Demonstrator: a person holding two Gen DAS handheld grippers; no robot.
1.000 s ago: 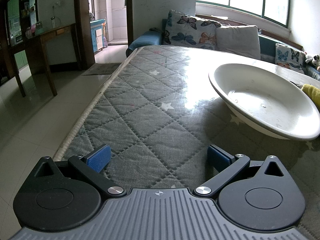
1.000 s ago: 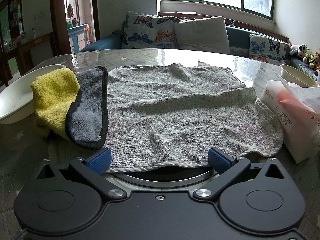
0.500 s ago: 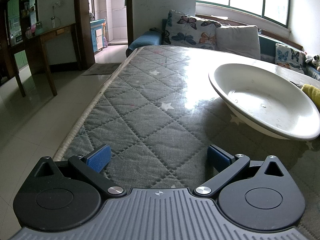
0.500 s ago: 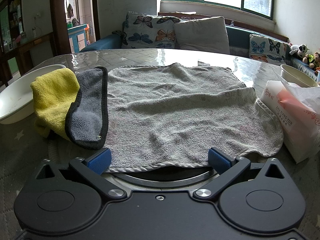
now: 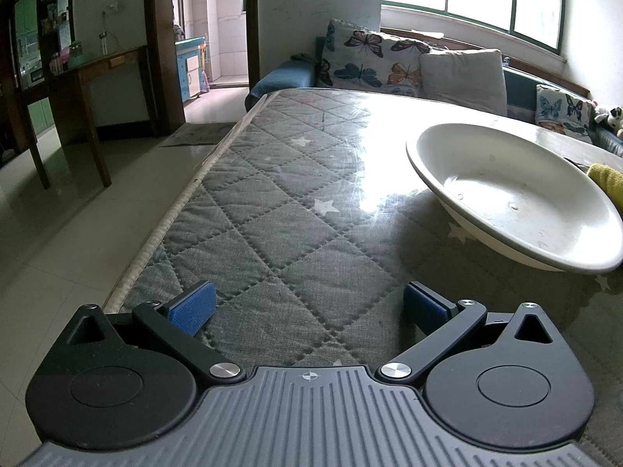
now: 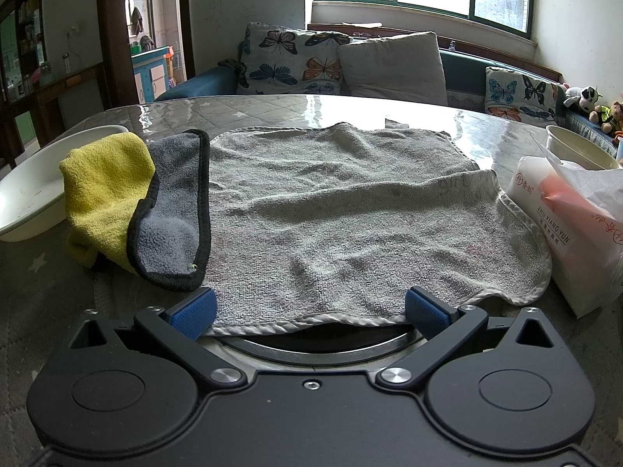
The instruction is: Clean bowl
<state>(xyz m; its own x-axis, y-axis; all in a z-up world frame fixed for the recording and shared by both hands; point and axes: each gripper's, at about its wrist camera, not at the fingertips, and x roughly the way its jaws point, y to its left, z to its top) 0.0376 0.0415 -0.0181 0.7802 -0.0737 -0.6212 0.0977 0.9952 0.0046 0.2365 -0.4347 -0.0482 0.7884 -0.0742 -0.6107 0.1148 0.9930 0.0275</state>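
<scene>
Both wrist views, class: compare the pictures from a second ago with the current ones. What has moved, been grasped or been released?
Nothing has visibly changed. The left gripper and right gripper remain open and empty; the white bowl, the yellow cloth and the grey towel lie where they did on the table.

bare quilted table (image 5: pixel 296 210) left of bowl (image 5: pixel 514 194); yellow cloth (image 6: pixel 105 190) crowds its right.

Each black gripper (image 5: pixel 309 307) (image 6: pixel 310 309) carries blue finger pads (image 5: pixel 192 307) and silver screws (image 6: pixel 394 374).
</scene>
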